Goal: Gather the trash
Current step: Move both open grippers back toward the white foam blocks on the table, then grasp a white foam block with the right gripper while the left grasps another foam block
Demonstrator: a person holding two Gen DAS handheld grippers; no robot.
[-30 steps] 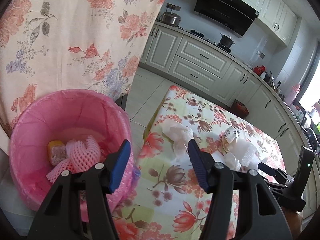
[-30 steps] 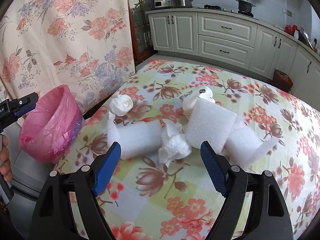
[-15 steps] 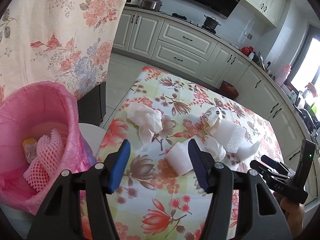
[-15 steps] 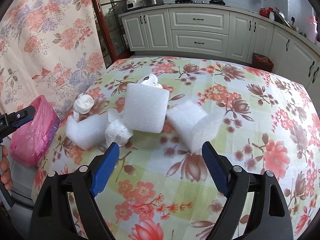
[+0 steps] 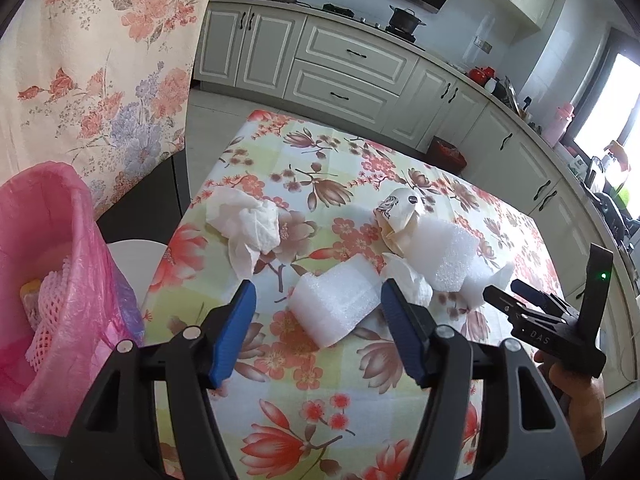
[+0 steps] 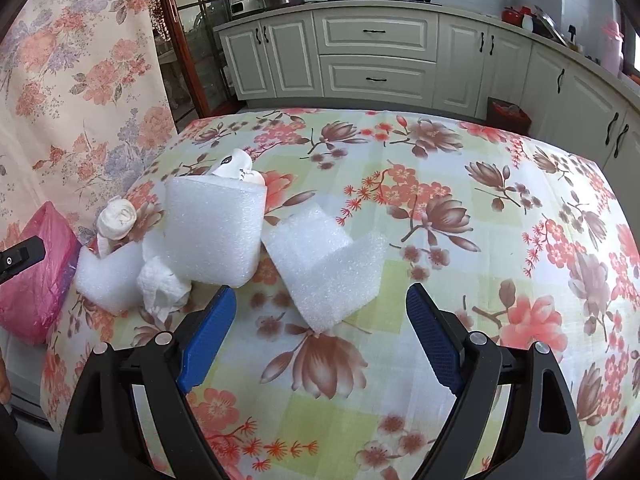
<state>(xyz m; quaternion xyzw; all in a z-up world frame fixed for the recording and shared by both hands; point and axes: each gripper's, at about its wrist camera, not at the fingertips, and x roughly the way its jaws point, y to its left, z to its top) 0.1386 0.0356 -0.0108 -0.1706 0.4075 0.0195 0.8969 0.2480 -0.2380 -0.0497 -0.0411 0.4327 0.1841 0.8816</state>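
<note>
My left gripper (image 5: pixel 318 322), jaws opening and empty, points at the foam roll (image 5: pixel 336 308) straight ahead on the desk (image 5: pixel 360 420), its long axis crosswise; my right gripper (image 6: pixel 320 334) gapes empty further along.

Both wrist cameras look steeply down along their fingers, close over the floral surface (image 5: pixel 352 396), sharing the foam pieces (image 6: pixel 216 236) and the kitchen cabinets (image 6: pixel 376 60) behind.

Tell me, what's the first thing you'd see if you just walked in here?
A heap of white foam pieces and crumpled tissues sits on the flowery tablecloth, toward its left end. A bright pink trash bin stands beside that end of the table, with pink foam netting already inside. Two grippers with blue pads hover over the mess, the left gripper and the right gripper, both empty.
</note>
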